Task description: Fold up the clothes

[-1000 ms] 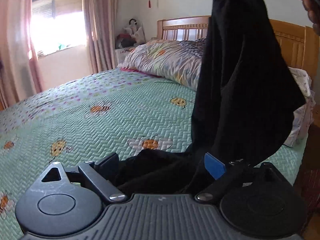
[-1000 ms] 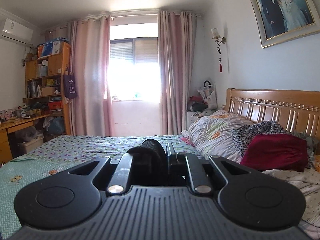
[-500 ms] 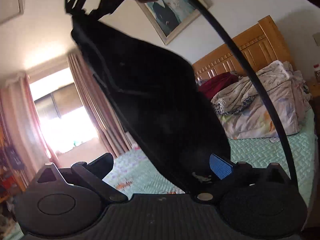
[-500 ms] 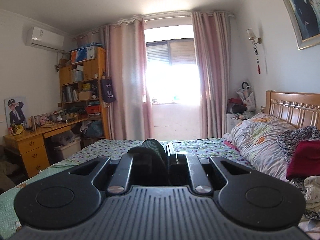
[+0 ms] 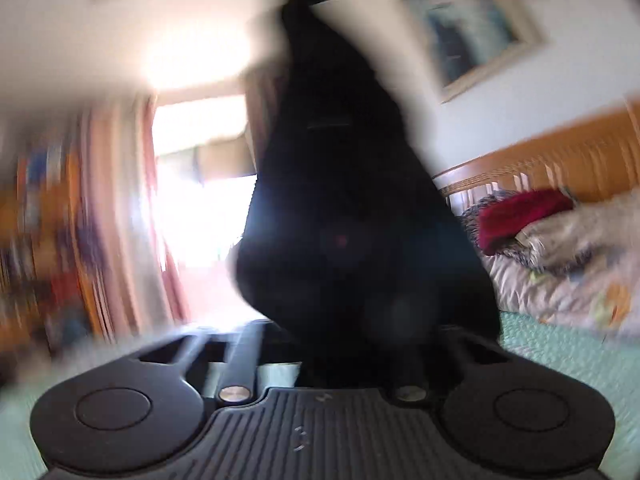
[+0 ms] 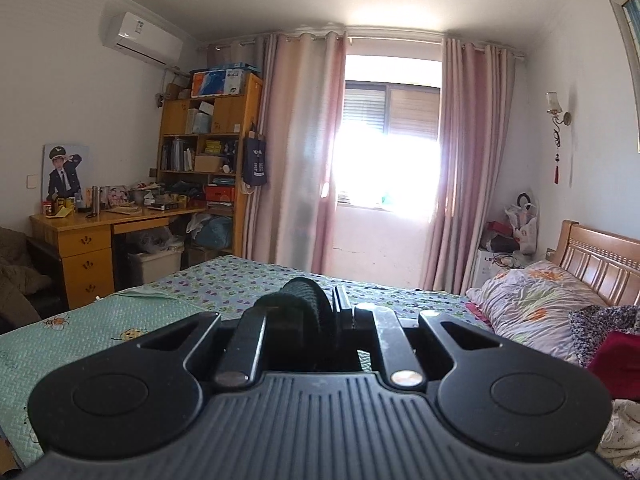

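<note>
Left jaws just closed on black garment (image 5: 352,216).

Daylight pours in through the window (image 6: 390,168) straight ahead of my right gripper (image 6: 334,312), blown out to white and washing the curtains (image 6: 296,152) on either side; the ceiling above glows, and the rest of the room is evenly bright. That view is sharp, with walls bowing at the fisheye edges. My left gripper's view is smeared with motion blur: shelves to its left streak, and the black garment (image 5: 352,208) ahead of it is a featureless dark mass against the same glaring window (image 5: 200,184).
</note>
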A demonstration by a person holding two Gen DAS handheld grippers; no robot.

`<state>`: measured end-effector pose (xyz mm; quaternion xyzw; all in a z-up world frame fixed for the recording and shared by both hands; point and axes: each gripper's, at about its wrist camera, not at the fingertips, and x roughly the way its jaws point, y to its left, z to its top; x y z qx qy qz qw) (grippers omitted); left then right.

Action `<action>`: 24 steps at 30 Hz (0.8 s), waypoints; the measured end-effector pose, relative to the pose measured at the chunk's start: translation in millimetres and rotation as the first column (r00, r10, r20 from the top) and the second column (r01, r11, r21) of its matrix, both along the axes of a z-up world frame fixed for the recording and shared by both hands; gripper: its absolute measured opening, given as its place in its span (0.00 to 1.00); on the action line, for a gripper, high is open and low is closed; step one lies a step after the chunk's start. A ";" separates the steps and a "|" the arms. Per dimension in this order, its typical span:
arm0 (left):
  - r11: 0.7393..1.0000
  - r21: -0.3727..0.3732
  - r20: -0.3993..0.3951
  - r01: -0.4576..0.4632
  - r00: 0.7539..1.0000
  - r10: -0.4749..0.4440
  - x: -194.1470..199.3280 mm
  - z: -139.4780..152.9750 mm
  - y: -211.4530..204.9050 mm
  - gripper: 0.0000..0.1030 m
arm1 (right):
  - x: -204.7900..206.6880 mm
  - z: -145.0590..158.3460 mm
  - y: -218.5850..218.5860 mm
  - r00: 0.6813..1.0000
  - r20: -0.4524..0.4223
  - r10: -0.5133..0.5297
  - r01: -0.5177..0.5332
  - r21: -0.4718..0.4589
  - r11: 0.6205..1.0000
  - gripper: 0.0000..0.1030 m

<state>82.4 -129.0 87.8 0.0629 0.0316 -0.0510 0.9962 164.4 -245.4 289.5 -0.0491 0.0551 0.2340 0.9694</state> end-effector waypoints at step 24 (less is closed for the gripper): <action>0.989 0.149 -0.071 -0.021 0.997 0.032 175.1 197.6 9.6 0.09 | 57.5 -97.3 -135.8 0.956 -0.284 0.073 0.131 0.636 0.760 0.15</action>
